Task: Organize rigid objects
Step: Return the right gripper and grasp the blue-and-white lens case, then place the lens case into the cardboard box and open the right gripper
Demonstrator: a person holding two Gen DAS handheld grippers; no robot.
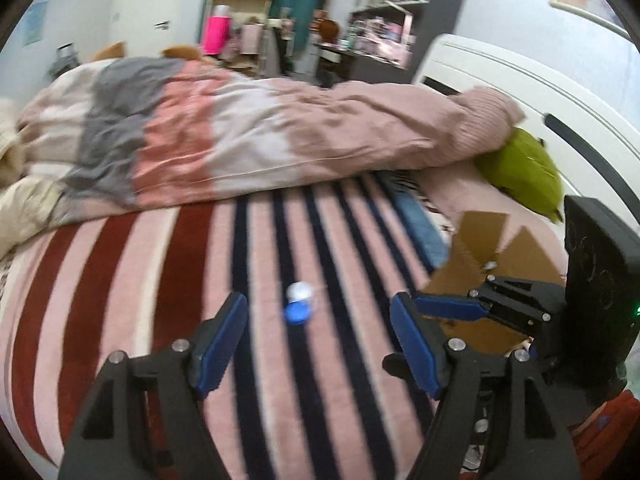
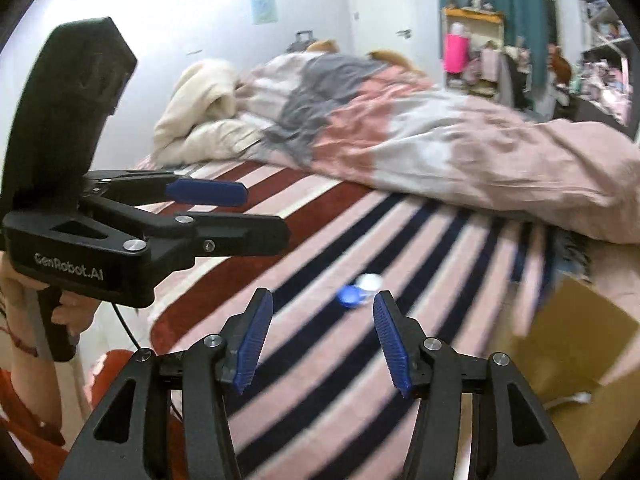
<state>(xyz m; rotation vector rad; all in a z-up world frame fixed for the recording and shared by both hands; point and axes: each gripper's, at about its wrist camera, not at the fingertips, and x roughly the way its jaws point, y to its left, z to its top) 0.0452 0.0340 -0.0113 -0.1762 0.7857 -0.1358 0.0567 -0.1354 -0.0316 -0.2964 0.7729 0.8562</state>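
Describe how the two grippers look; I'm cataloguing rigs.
Both grippers, left and right, are matte black plastic with silver screws and blue ribbed pads. The left body carries white GenRobot.AI lettering, a tall black block on top, a pistol handle and a thin black cable. The person's sleeves are orange-red.
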